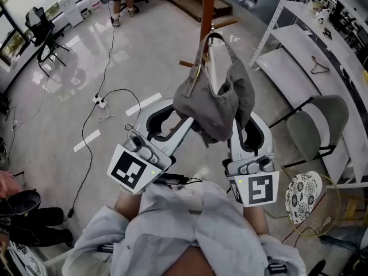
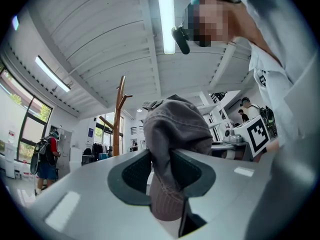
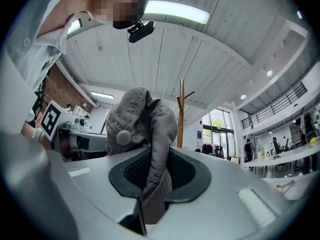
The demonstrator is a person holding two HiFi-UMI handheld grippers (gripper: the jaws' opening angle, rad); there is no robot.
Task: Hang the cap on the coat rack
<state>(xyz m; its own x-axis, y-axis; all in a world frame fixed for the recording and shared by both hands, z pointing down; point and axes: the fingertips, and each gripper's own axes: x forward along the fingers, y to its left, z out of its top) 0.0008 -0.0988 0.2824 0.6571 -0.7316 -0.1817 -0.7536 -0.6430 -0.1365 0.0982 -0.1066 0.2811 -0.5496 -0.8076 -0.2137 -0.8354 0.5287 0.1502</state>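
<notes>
A grey denim cap [image 1: 214, 103] hangs crumpled between my two grippers, held up in front of the wooden coat rack [image 1: 207, 9]. Its back strap loops up near a lower peg [image 1: 188, 64]. My left gripper [image 1: 183, 118] is shut on the cap's left edge; in the left gripper view the fabric [image 2: 174, 129] is pinched between the pads of that gripper [image 2: 162, 180]. My right gripper [image 1: 241, 115] is shut on the right edge, with cloth [image 3: 144, 120] caught in its jaws [image 3: 152, 180]. The rack pole [image 3: 181, 113] stands just behind the cap, and it shows to the left as the coat rack [image 2: 118, 118] in the left gripper view.
A grey folding chair [image 1: 321, 125] and white shelving [image 1: 310, 48] with a hanger [image 1: 319, 68] stand at the right. A patterned round object [image 1: 303, 195] lies lower right. A power strip with cable [image 1: 100, 101] crosses the floor at left. An office chair [image 1: 40, 27] is far left.
</notes>
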